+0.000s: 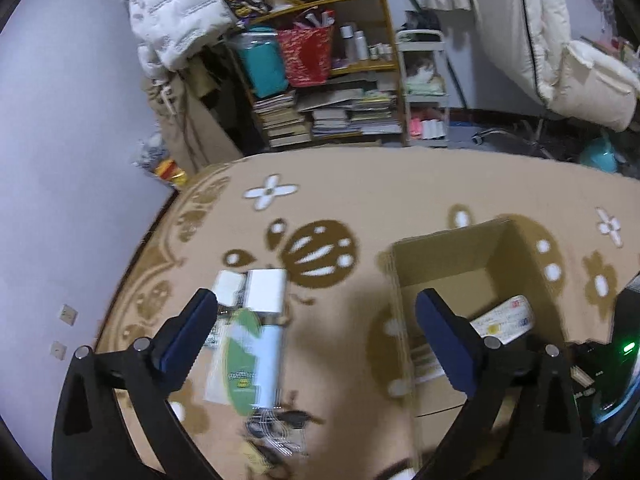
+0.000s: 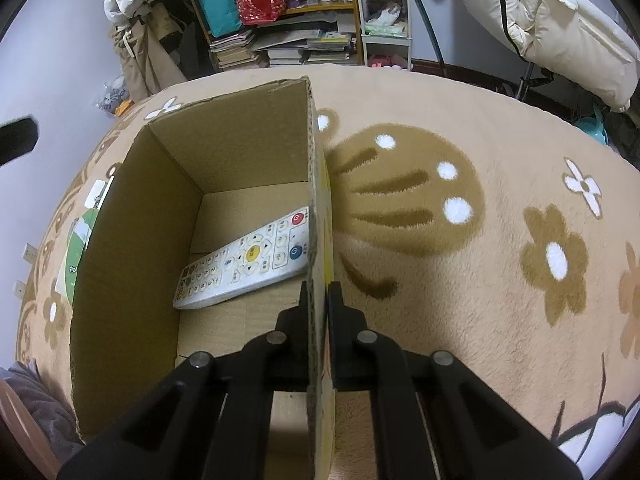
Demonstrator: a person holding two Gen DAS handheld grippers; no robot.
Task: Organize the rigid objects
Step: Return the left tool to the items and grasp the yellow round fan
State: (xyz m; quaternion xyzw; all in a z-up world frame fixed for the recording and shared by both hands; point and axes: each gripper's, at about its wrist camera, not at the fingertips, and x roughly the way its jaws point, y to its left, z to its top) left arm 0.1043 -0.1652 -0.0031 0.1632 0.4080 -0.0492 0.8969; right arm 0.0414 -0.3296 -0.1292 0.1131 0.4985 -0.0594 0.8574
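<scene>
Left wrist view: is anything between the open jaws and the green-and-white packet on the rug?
Nothing visible. The left gripper hangs open above the green-and-white packet, with only rug between. The cardboard box stands to its right.

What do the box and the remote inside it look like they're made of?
The box looks like plain brown corrugated cardboard with a matte finish; fluting shows along its cut top edge. The remote control looks like white hard plastic, smooth, with coloured buttons, probably rubber.

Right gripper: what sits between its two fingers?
The cardboard box's right wall, clamped between the right gripper's fingers; the right wrist view shows it.
</scene>
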